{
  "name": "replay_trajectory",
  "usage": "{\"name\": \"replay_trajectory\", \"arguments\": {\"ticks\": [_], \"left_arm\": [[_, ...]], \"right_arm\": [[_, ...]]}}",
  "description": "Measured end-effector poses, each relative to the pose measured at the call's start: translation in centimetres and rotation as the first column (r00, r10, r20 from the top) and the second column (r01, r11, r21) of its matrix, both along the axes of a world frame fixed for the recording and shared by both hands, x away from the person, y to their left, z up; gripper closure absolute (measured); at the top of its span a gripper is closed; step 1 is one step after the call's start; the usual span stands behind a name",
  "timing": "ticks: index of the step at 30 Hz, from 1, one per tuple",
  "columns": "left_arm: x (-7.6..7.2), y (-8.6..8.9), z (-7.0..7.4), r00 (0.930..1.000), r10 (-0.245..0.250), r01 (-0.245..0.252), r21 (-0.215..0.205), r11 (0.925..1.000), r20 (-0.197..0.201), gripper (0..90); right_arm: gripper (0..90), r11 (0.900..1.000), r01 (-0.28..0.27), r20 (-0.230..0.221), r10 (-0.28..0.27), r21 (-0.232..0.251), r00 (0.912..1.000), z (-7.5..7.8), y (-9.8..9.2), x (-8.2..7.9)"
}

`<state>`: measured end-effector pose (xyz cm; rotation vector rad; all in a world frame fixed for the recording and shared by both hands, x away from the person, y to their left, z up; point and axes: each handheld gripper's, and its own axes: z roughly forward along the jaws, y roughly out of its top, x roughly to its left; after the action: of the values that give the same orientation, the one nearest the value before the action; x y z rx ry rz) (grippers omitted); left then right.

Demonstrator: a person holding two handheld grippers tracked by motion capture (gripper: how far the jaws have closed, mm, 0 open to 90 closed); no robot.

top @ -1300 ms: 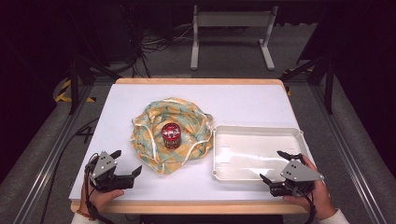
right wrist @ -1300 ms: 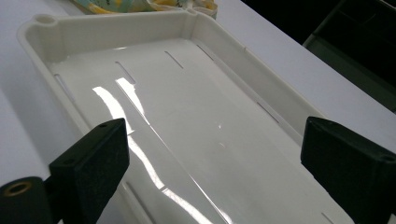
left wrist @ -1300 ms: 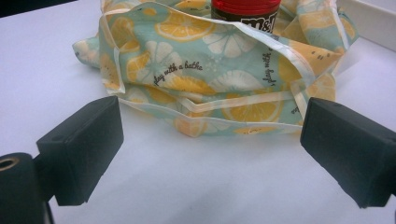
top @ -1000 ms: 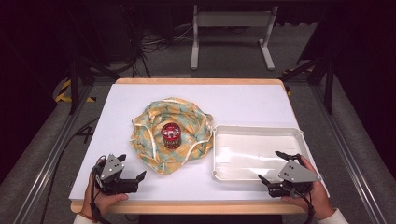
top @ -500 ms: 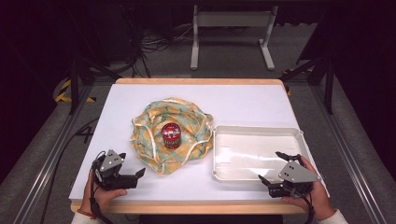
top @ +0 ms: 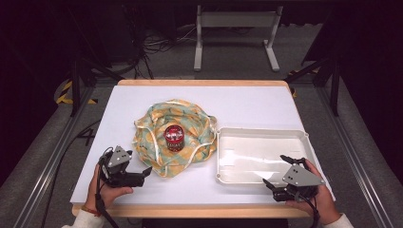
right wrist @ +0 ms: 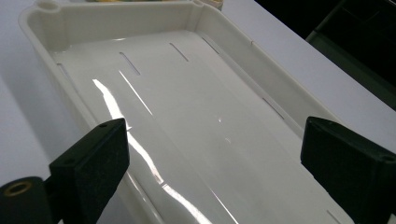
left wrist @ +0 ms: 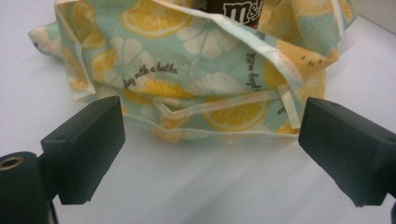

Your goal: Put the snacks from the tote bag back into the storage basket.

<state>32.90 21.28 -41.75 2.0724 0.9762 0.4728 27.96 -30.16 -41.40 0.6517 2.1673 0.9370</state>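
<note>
1. Since the earlier frame, the left gripper [top: 145,172] has edged up toward the lemon-print fabric pouch [top: 190,124]; jaws wide, empty.
2. Red round tin [top: 174,137] sits upright on the pouch.
3. Right gripper [top: 275,171] gapes wide, empty, over the white plastic tray [top: 247,176].

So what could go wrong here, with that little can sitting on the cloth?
If the open left gripper tugs the loose lemon-print cloth, the upright can standing on it might tip or roll. The cloth's thin ties could slip from the jaws. The white tray lies close by, so a rolling can may knock its rim.
</note>
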Motion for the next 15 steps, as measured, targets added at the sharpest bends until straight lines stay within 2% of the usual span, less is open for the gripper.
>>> {"name": "replay_trajectory", "arguments": {"ticks": [1,3,7,12,15], "left_arm": [[0.0,-0.1,0.1,1.0000,-0.005,0.005,-0.004,1.0000,-0.007,7.5],[0.2,-0.5,0.5,0.9999,-0.011,0.011,0.016,0.9998,0.001,7.5],[0.4,-1.1,1.1,0.9995,-0.032,0.032,0.016,0.9994,0.008,7.5],[1.0,-2.3,1.8,0.9984,-0.053,0.052,0.046,0.9976,0.020,7.5],[1.4,-2.8,2.0,0.9971,-0.074,0.074,0.044,0.9963,0.013,7.6]], "right_arm": [[8.4,1.000,-0.001,0.001,0.001,0.002,1.0000,0.0,0.0,0.0],[8.4,1.000,-0.001,0.001,0.001,-0.001,1.0000,0.0,0.0,0.0],[8.4,1.000,0.001,0.002,-0.001,0.002,1.0000,0.1,-0.1,-0.1],[8.4,1.000,0.000,0.001,0.000,-0.001,1.0000,0.1,0.0,-0.1],[8.4,1.000,0.000,0.001,0.000,0.000,1.0000,0.0,0.0,-0.1]]}}
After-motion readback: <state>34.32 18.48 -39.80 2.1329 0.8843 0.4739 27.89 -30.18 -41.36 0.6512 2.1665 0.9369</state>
